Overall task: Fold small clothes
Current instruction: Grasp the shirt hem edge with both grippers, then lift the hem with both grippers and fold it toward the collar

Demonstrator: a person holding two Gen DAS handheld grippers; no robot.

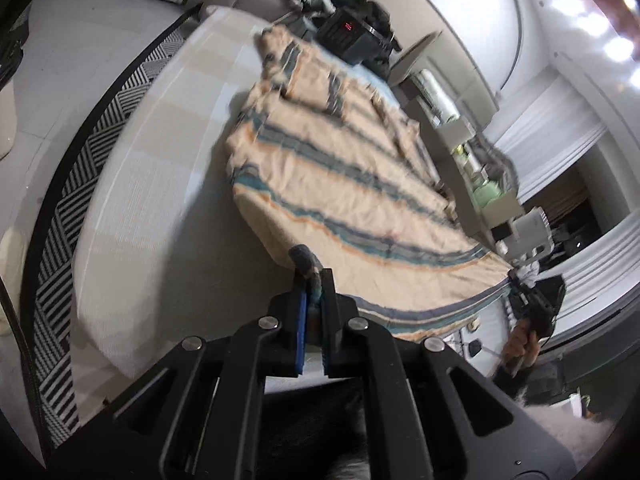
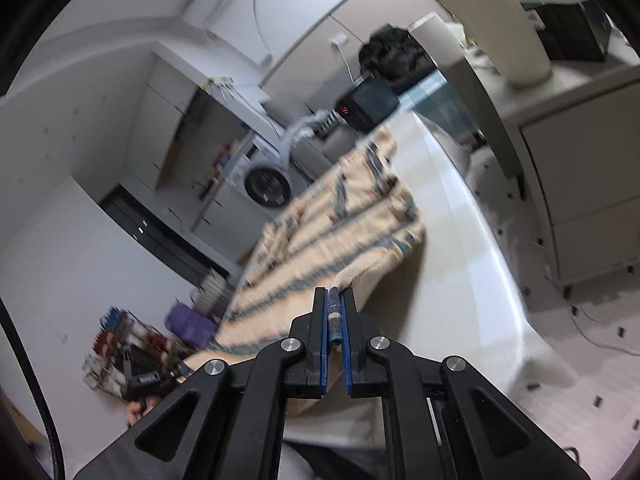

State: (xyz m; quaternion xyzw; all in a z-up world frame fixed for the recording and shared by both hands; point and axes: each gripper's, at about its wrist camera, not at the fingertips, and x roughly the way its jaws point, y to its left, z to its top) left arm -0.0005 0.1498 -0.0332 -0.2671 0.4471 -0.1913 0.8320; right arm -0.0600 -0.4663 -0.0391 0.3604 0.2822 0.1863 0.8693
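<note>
A beige garment with blue, grey and orange stripes lies spread on a pale table, its near hem lifted off the surface. My left gripper is shut on one corner of that hem, a fold of fabric pinched between the blue pads. In the right wrist view the same striped garment stretches away, and my right gripper is shut on the other hem corner. The right gripper also shows in the left wrist view at the far end of the hem, held by a hand.
A black device with a red display sits at the table's far end. A chevron-patterned rug lies beside the table on the floor. A washing machine and cabinets stand around the room.
</note>
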